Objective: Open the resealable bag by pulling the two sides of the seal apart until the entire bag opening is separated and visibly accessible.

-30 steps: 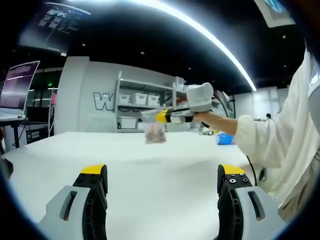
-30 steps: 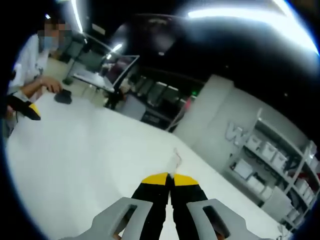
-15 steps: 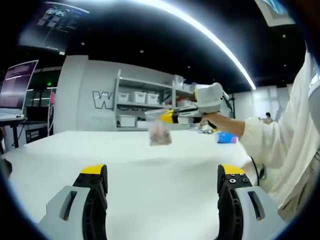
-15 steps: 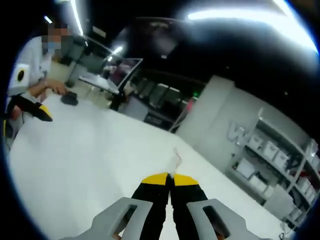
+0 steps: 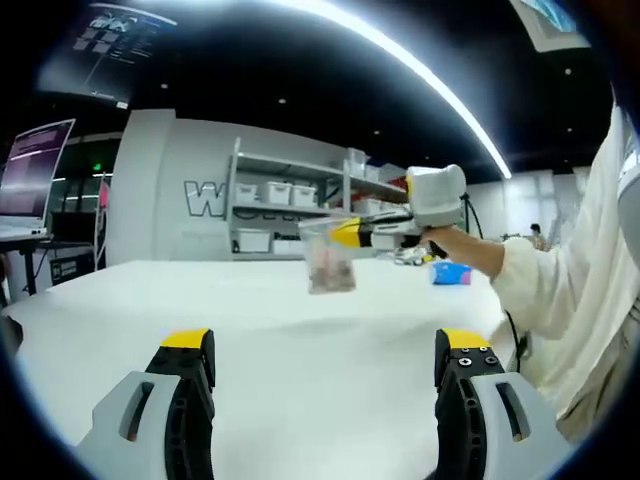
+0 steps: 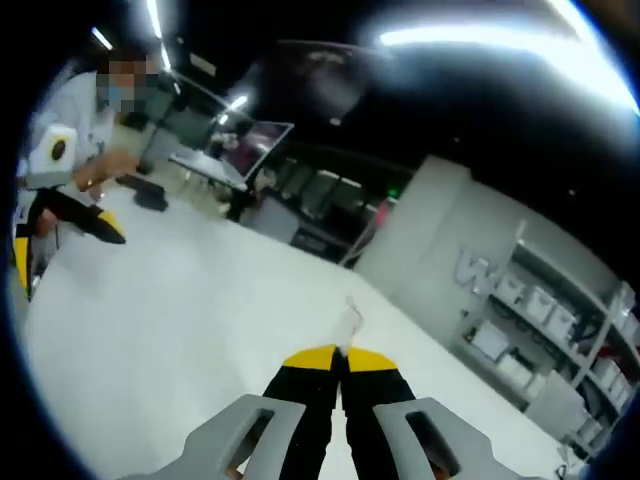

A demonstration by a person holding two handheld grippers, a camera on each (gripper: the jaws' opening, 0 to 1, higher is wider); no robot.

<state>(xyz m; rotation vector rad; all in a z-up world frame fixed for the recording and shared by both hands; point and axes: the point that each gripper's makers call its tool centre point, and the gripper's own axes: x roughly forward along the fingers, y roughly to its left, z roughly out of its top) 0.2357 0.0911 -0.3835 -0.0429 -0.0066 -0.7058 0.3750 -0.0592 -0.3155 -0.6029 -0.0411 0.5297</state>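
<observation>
Left gripper view: the left gripper [image 5: 325, 350] sits low over a white table [image 5: 250, 310], its yellow-tipped jaws spread wide with nothing between them. Beyond it, the right gripper [image 5: 345, 232] comes in from the right, held by a person's hand [image 5: 450, 243] in a white sleeve [image 5: 560, 290]. Its jaws are pinched together on the top edge of a clear resealable bag [image 5: 328, 257], which hangs in the air above the table with something pinkish inside. On the back wall [image 5: 190, 210], a large letter "W" [image 5: 207, 201] can be read beside shelves [image 5: 290, 205] of white bins; the rest is hidden. A monitor [image 5: 35, 170] at left shows text too small to read.

Right gripper view: the right gripper's tips [image 6: 343, 358] meet on a thin edge of the bag [image 6: 352, 322].
</observation>
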